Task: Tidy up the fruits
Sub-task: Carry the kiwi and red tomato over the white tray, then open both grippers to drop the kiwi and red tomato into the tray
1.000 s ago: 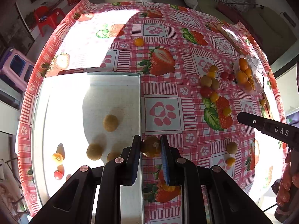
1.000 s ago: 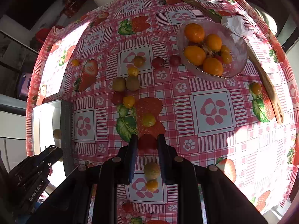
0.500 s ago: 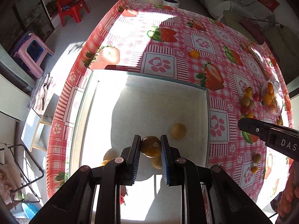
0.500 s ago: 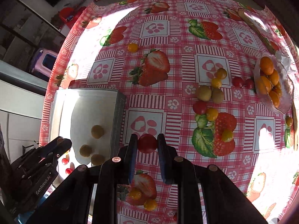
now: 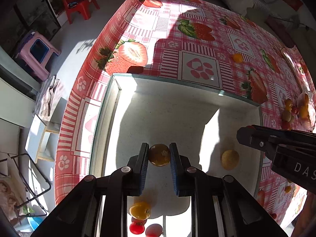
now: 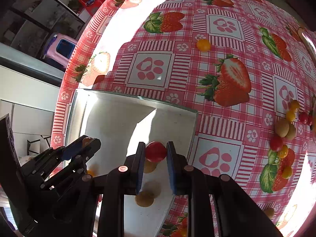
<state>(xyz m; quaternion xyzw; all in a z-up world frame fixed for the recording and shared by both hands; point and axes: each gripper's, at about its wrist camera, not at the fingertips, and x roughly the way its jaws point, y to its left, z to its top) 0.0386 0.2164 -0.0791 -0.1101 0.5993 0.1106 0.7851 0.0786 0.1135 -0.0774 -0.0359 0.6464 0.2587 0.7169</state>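
Fruits lie scattered on a table under a strawberry-print cloth, some inside a white tray; left gripper clamps a brownish-orange fruit above the tray; right gripper clamps a red tomato over it; only the left view shows a red chair beyond the table, and a pink stool.

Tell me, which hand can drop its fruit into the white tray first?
Probably left. The left gripper holds its brown fruit over mid-tray; the right gripper, holding a red tomato, is nearer the edge.
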